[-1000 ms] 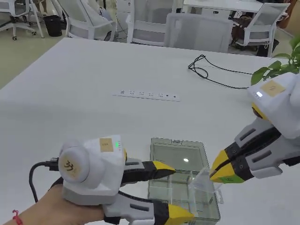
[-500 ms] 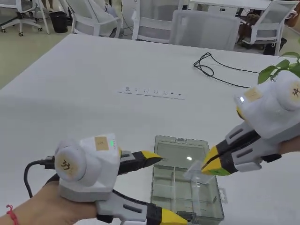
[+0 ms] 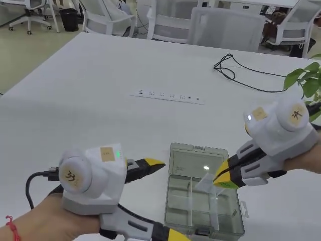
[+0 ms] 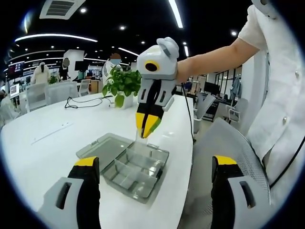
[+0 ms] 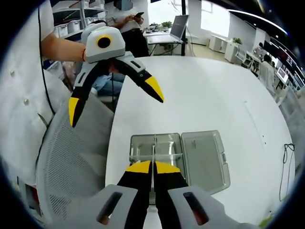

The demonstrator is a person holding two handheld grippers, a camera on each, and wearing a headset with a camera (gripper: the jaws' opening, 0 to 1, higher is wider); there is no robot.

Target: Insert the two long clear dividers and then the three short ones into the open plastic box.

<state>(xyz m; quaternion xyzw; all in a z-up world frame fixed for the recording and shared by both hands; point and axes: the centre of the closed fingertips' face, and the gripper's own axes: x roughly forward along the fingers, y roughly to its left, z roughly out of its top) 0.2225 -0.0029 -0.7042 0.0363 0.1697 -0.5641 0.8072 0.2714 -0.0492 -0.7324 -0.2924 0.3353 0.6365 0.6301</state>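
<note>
The open clear plastic box (image 3: 176, 213) lies on the white table with its lid (image 3: 186, 159) folded back. Clear dividers stand inside it. My right gripper (image 3: 220, 179) is shut on a short clear divider (image 3: 206, 185), held just above the box's right half. In the right gripper view the shut gripper (image 5: 152, 168) points down at the box (image 5: 143, 143), with the divider (image 5: 152, 152) seen edge-on. My left gripper (image 3: 165, 200) stands wide open at the box's left side, holding nothing. The left gripper view shows its own gripper (image 4: 155, 162) framing the box (image 4: 143, 177) and the right gripper (image 4: 147, 128) above it.
A flush power strip (image 3: 168, 96) sits mid-table. A black cable (image 3: 241, 75) loops at the far right, beside a green plant (image 3: 306, 80). White office chairs (image 3: 220, 27) line the table's far edge. A grey mesh chair (image 5: 71, 157) stands close to the near edge.
My left gripper has opened wider and drawn back to the left of the box. The right gripper, still shut on the divider, has shifted slightly over the box. The head camera moved.
</note>
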